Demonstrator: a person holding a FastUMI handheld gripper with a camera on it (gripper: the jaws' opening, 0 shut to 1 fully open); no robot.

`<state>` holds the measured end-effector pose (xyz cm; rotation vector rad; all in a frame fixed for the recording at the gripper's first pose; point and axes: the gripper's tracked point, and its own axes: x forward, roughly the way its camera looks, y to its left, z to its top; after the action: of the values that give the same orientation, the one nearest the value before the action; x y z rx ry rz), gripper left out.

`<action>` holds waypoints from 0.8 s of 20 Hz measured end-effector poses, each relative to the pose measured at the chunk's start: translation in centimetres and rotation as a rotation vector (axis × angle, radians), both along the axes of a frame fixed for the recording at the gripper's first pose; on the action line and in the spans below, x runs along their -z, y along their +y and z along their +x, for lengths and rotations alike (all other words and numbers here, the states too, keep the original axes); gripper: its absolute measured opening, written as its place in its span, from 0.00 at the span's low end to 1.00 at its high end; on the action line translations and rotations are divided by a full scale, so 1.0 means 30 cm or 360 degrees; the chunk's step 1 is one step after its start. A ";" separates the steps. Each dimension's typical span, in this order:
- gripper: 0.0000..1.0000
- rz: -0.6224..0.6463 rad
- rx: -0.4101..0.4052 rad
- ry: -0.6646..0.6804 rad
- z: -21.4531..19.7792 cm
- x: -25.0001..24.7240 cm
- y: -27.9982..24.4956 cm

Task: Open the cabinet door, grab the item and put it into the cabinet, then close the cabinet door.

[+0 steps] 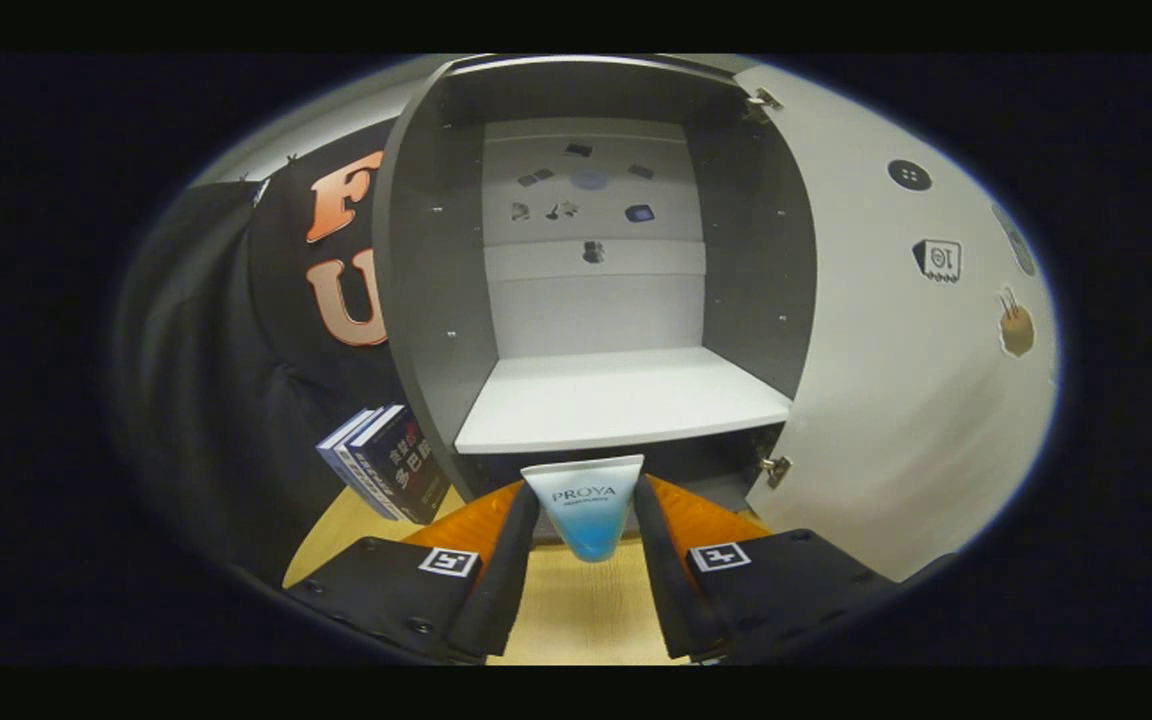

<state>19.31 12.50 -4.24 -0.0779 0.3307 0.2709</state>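
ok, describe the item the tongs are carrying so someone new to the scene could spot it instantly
Start at the grey cabinet, its door swung open to the right and a bare white shelf inside. Just below that shelf's front edge, the tongs are shut on a tube, one finger on each side. It is white at the wide flat end, fading to blue at the narrow end, unlike the dark books standing beside the cabinet.

Black cloth wall [206,330], wooden tabletop [576,610]

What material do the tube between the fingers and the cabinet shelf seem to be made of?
The tube, clamped between the gripper's fingers, looks like soft plastic: smooth, white fading to translucent blue. The shelf looks like laminated board, matte white with a flat, even face; the core is hidden. The open door has the same finish.
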 end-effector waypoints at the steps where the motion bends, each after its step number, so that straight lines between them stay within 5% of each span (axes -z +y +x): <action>1: 0.63 0.0000 -0.0009 -0.0021 0.021 -0.040 0.012; 7: 0.63 0.0002 -0.0012 -0.0075 0.196 -0.179 0.058; 16: 0.63 -0.0021 -0.0014 0.0016 0.445 -0.107 0.107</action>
<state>32.67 15.72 -1.01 -0.0912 0.3426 0.2778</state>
